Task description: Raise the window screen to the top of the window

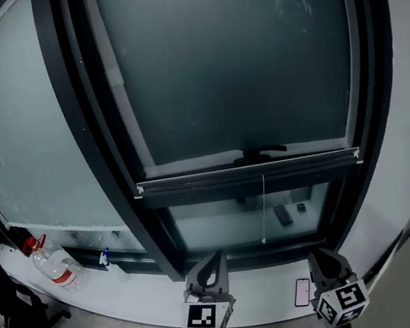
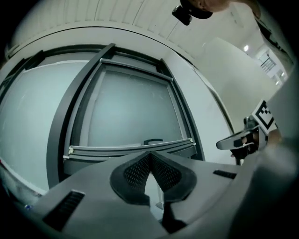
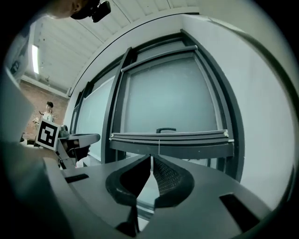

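The window screen (image 1: 228,63) is down, its bottom bar (image 1: 248,170) low in the frame. The left gripper (image 1: 212,266) and right gripper (image 1: 322,258) sit at 7 and 5 o'clock below it, both pinched together on nothing. Lifting one end alone could skew and jam the bar.

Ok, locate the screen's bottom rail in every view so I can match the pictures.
Head view: the bottom rail runs level across the picture, just below mid-height.
Left gripper view: the rail is a curved strip left of centre, below mid-height.
Right gripper view: the rail spans the centre, slightly below mid-height.
Shared landmark: the small black handle at the rail's middle.
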`<state>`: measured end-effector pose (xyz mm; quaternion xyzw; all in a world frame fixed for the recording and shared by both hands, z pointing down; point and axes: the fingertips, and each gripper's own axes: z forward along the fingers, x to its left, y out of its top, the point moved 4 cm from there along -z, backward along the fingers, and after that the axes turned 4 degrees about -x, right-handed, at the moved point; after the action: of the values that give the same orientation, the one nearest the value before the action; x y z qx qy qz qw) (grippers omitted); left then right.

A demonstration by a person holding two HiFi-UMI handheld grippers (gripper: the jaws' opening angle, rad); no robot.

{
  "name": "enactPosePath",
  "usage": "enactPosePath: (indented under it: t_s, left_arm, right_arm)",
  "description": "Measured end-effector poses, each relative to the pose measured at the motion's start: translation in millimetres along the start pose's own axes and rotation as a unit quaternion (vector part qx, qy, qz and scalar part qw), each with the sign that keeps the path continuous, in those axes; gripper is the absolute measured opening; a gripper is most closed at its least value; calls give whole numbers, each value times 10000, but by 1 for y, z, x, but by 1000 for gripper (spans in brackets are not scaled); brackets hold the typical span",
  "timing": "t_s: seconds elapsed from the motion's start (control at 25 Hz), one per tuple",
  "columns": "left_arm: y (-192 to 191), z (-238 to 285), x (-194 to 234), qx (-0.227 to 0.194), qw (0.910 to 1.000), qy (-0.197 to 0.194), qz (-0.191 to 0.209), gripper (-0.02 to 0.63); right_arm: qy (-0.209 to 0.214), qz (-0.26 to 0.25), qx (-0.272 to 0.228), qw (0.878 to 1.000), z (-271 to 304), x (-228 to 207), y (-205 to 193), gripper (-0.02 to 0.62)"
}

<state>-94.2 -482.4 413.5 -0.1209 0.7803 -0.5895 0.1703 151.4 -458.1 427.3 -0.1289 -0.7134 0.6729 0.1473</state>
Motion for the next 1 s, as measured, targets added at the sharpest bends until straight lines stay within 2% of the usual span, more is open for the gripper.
enactPosePath:
  t_s: [0.12,0.28,0.36,0.4,0.44,0.48,0.6,0.68,0.76,0.8,0.84,0.88,0.96,1.0]
  left_arm:
    - [-9,50,7,195,9990,-150,371,3]
    - [-15,110,13,416,9935,-389,990,5]
    - [-15,142,22,545,9850,-516,1552,42]
    - [-17,159,27,671,9774,-591,1914,67]
    - [-20,174,32,846,9663,-675,2334,76]
    - [-24,188,37,1058,9513,-768,2791,81]
    - [-36,211,56,1751,8925,-1067,4018,84]
    - [-44,216,70,2190,8556,-1232,4526,83]
    - [-52,220,85,2563,8258,-1334,4843,83]
    - [-54,221,92,2699,8137,-1337,4971,83]
    - [-55,221,99,2794,8055,-1331,5053,83]
    - [-56,220,103,2844,8022,-1337,5077,83]
    - [-56,219,106,2849,8024,-1398,5053,78]
    - [-55,219,107,2859,7998,-1423,5083,76]
  right_arm:
    - [94,-208,73,9997,52,-21,6,6]
    - [361,-1021,6,9941,115,-41,28,9]
    - [636,-1675,58,9838,148,-49,41,72]
    - [751,-2123,129,9742,165,-54,47,87]
    - [834,-2656,239,9602,180,-59,51,87]
    - [893,-3227,394,9415,194,-65,52,86]
    - [1160,-4607,1065,8734,225,-77,44,86]
    - [1427,-5164,1587,8294,235,-82,32,86]
    - [1531,-5601,1935,7908,245,-90,24,86]
    - [1537,-5757,2041,7767,249,-93,22,86]
    - [1539,-5852,2115,7676,251,-96,20,86]
    - [1554,-5880,2167,7637,253,-98,18,86]
    - [1595,-5839,2236,7639,253,-98,19,86]
    - [1606,-5828,2259,7639,253,-98,20,86]
